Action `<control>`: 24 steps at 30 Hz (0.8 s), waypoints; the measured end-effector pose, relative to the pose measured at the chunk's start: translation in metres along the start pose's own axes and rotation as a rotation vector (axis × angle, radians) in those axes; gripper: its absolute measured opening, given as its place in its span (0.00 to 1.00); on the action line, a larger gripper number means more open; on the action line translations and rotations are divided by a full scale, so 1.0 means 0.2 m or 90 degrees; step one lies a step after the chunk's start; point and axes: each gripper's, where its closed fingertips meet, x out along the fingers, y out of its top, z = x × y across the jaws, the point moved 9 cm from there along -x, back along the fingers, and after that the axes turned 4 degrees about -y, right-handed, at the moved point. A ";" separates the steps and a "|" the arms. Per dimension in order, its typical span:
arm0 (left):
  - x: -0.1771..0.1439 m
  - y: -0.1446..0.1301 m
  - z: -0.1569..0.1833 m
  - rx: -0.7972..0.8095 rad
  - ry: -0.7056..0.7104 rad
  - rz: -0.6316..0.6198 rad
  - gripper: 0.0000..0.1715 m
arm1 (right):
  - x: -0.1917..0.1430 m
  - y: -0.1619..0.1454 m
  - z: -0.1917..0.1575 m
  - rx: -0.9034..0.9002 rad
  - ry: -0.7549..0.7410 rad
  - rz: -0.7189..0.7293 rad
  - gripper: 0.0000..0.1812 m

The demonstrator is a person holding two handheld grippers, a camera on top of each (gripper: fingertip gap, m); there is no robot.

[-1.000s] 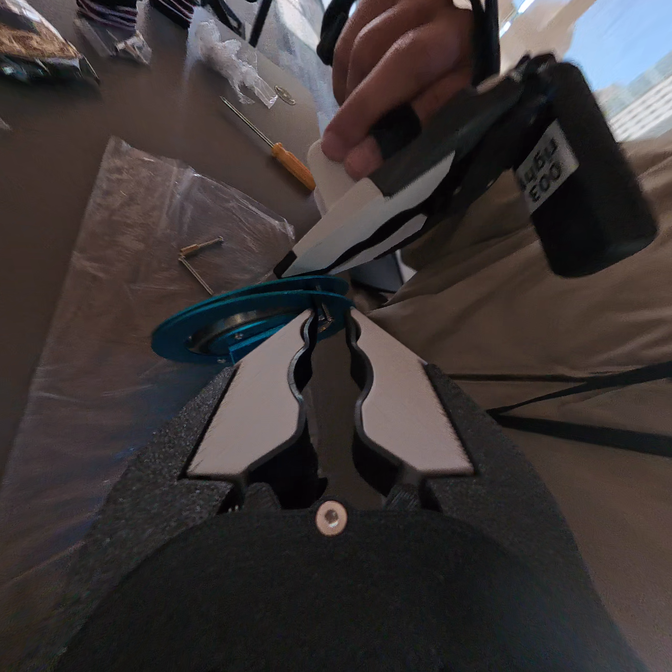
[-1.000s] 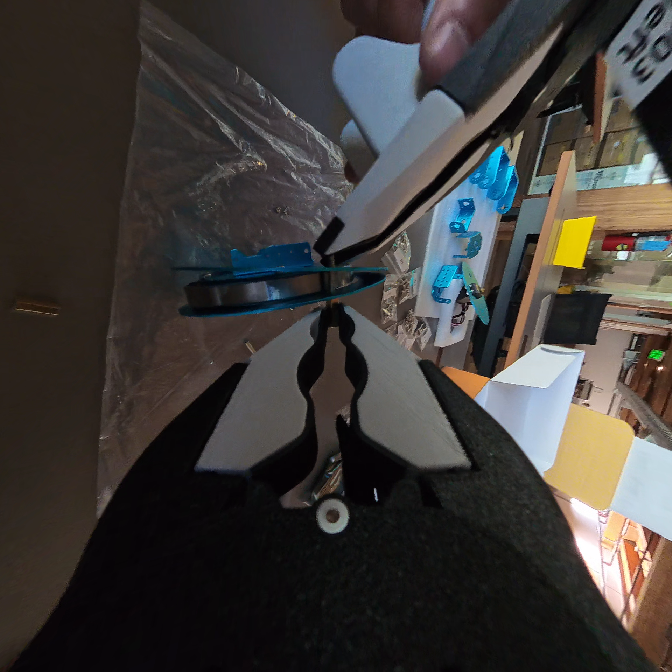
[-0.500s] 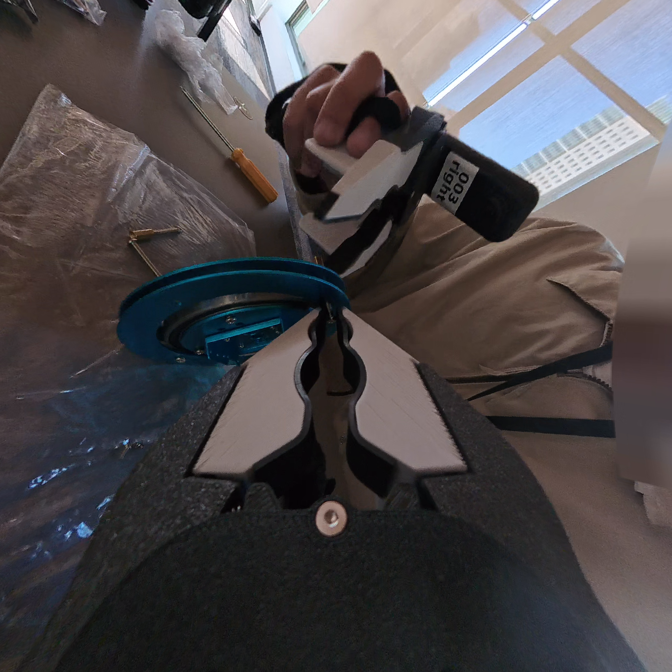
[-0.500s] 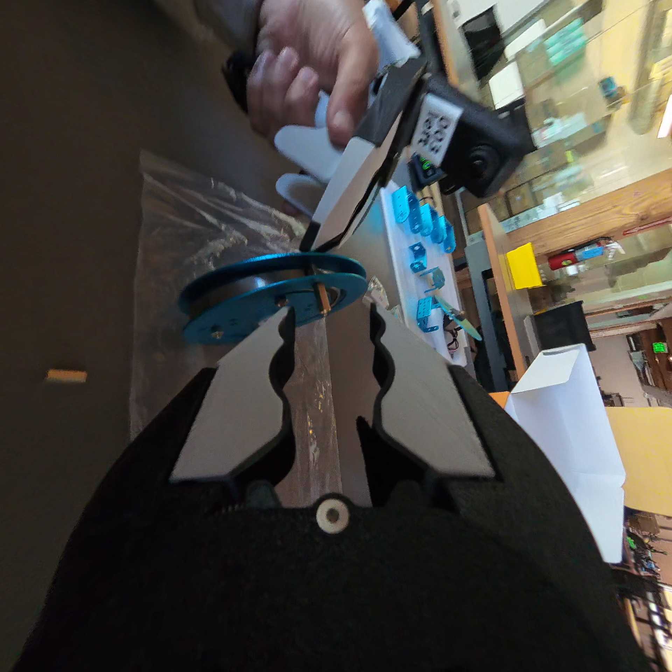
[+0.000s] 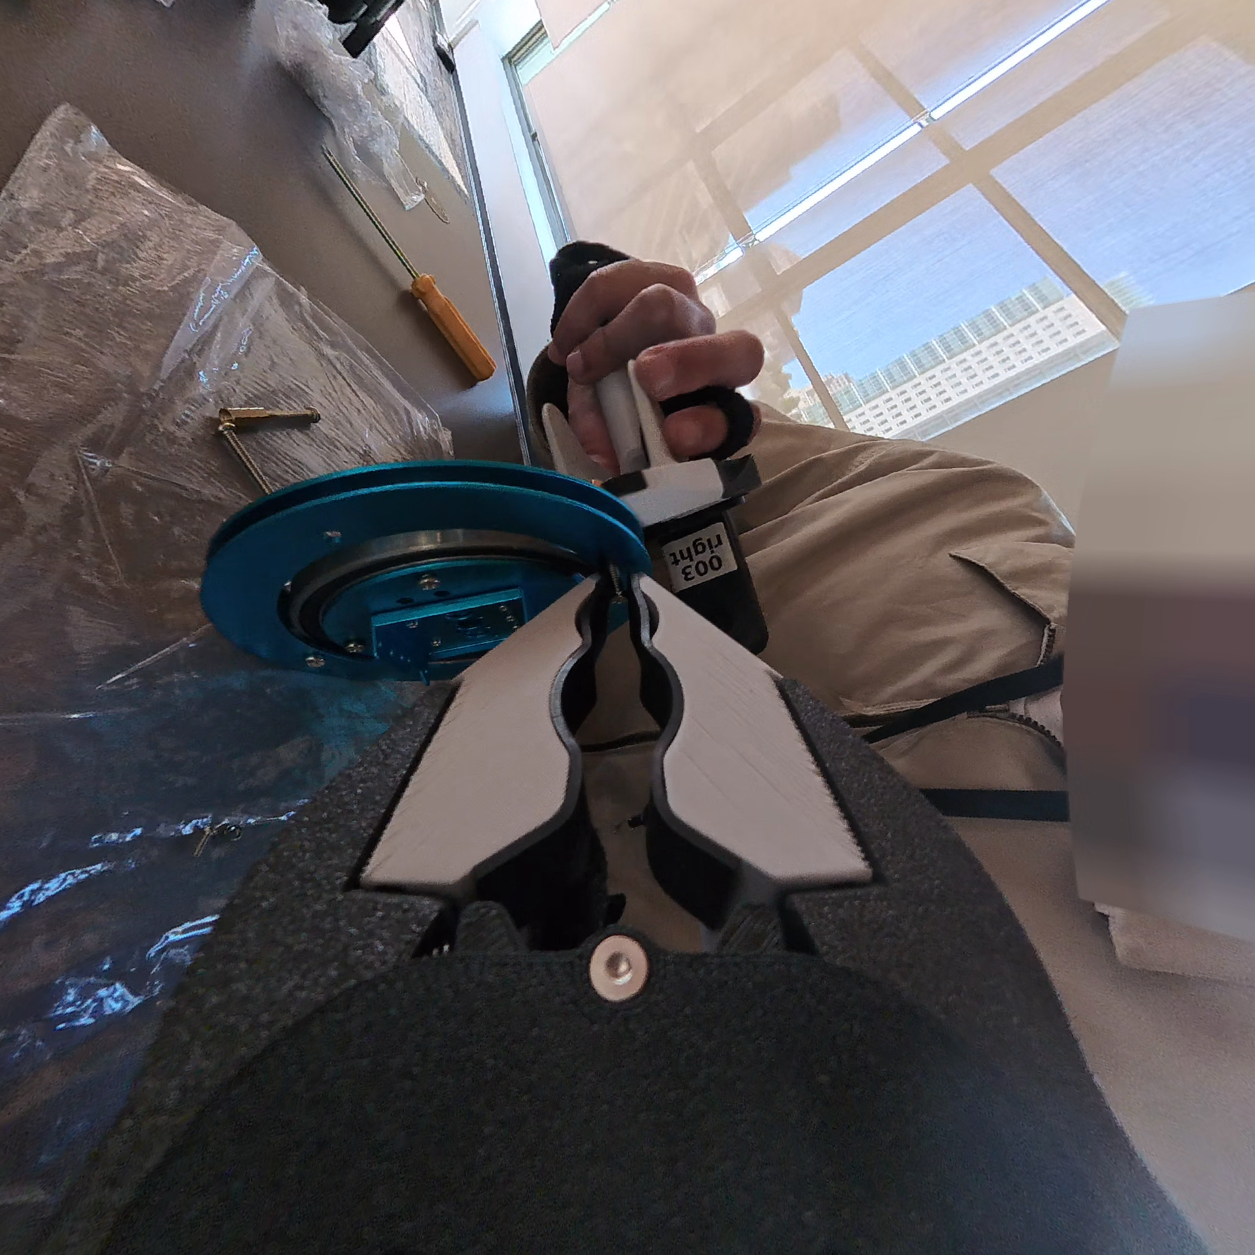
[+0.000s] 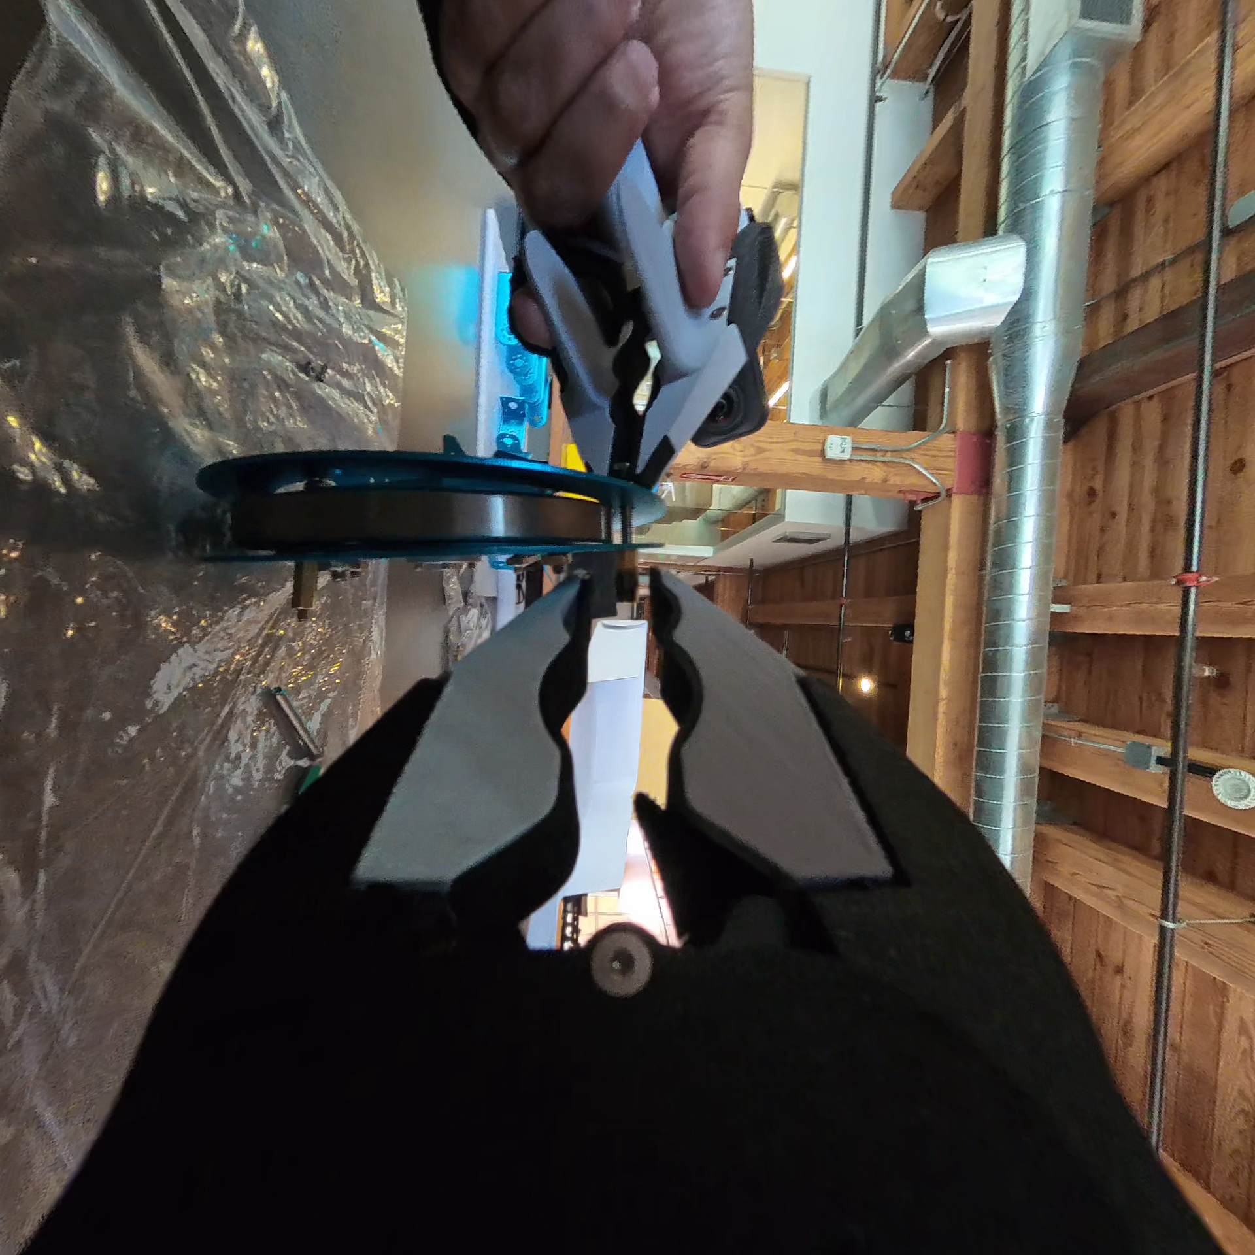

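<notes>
A blue two-disc turntable [image 5: 407,536] with a steel bearing ring is held on edge over a clear plastic bag [image 5: 136,305]. My left gripper [image 5: 618,584] is shut on a screw at the disc's rim. My right gripper [image 5: 635,490] shows beyond the rim, held by a hand. In the right wrist view the turntable [image 6: 407,475] is edge-on. My right gripper [image 6: 616,580] is narrowly open, its jaws on either side of a brass standoff [image 6: 628,576] below the rim, apparently not touching it. The left gripper [image 6: 628,465] pinches the screw from the opposite side.
An orange-handled screwdriver [image 5: 451,336] and a loose brass standoff with a screw [image 5: 268,417] lie on the table. Blue brackets [image 6: 519,380] lie on a white sheet behind. A white box [image 6: 611,713] stands beyond. The person's beige clothing [image 5: 883,577] is at the right. My two grippers' fingertips are within a few centimetres of each other.
My right gripper let go at the rim, opened wide, then swung opposite the left gripper and narrowed around the brass standoff. The left gripper stayed shut on the screw.
</notes>
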 end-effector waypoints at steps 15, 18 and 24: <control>0.14 -0.06 0.26 0.498 0.442 -0.188 0.01 | 0.09 -0.02 0.20 0.203 0.335 -0.015 0.02; 0.19 -0.10 0.28 0.615 0.515 -0.225 0.01 | 0.13 -0.07 0.25 0.319 0.498 -0.002 0.02; 0.29 -0.18 0.29 0.861 0.704 -0.322 0.01 | 0.26 -0.16 0.30 0.490 0.823 -0.026 0.02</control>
